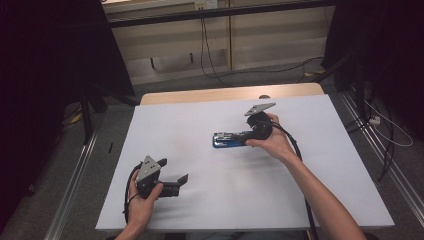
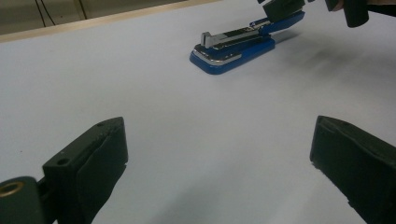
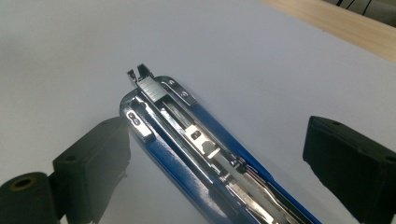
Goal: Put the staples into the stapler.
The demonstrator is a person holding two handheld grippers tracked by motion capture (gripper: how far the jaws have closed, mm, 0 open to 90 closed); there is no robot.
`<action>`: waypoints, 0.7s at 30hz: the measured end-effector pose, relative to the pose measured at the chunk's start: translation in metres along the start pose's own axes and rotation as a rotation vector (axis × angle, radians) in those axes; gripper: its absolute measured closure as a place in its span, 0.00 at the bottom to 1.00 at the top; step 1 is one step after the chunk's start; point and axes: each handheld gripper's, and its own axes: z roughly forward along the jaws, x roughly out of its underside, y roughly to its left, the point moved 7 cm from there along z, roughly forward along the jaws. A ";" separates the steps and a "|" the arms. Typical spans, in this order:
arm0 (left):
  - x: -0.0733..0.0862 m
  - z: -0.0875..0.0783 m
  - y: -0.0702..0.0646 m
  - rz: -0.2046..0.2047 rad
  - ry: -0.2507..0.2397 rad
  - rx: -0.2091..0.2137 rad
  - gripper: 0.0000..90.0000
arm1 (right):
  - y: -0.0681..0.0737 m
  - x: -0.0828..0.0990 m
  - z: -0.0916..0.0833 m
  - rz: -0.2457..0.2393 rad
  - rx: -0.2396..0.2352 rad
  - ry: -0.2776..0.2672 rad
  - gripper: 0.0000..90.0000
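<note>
Both tools open: right tool [image 1: 239,138] straddles the blue stapler [image 1: 226,140] on the bench [image 1: 310,200], ungripped; left tool [image 1: 179,181] idle. Next: close squarely on the body.

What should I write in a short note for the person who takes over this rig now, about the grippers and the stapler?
Left gripper: open, holds nothing, near the table's front left edge, pointing towards the stapler.
Right gripper: jaws wide apart on either side of the blue stapler, with a gap to each side in the right gripper view; not gripping.
Stapler: lies flat near the table's middle, metal magazine exposed on top.
Done: cannot tell from this moment.
Left: probably grip the stapler, if it must be handled; the right gripper is placed for it.
</note>
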 end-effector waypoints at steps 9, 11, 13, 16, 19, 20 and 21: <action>0.001 0.001 0.002 -0.007 0.003 -0.003 0.05 | -0.004 0.011 -0.014 0.055 0.054 -0.047 0.07; 0.001 0.001 0.002 -0.014 0.002 0.001 0.05 | -0.004 0.012 -0.017 0.058 0.059 -0.059 0.07; 0.003 0.000 0.003 -0.018 0.016 0.007 0.05 | -0.004 0.014 -0.021 0.065 0.067 -0.074 0.06; 0.003 -0.001 0.004 -0.021 0.009 -0.002 0.05 | -0.003 0.016 -0.027 0.066 0.084 -0.089 0.05; 0.002 -0.001 0.006 -0.026 0.002 -0.015 0.05 | -0.003 0.018 -0.033 0.077 0.102 -0.114 0.05; 0.002 -0.002 0.007 -0.027 0.001 -0.016 0.05 | -0.003 0.019 -0.035 0.081 0.104 -0.122 0.05; 0.002 -0.002 0.007 -0.026 0.001 -0.016 0.05 | -0.003 0.020 -0.037 0.081 0.105 -0.125 0.05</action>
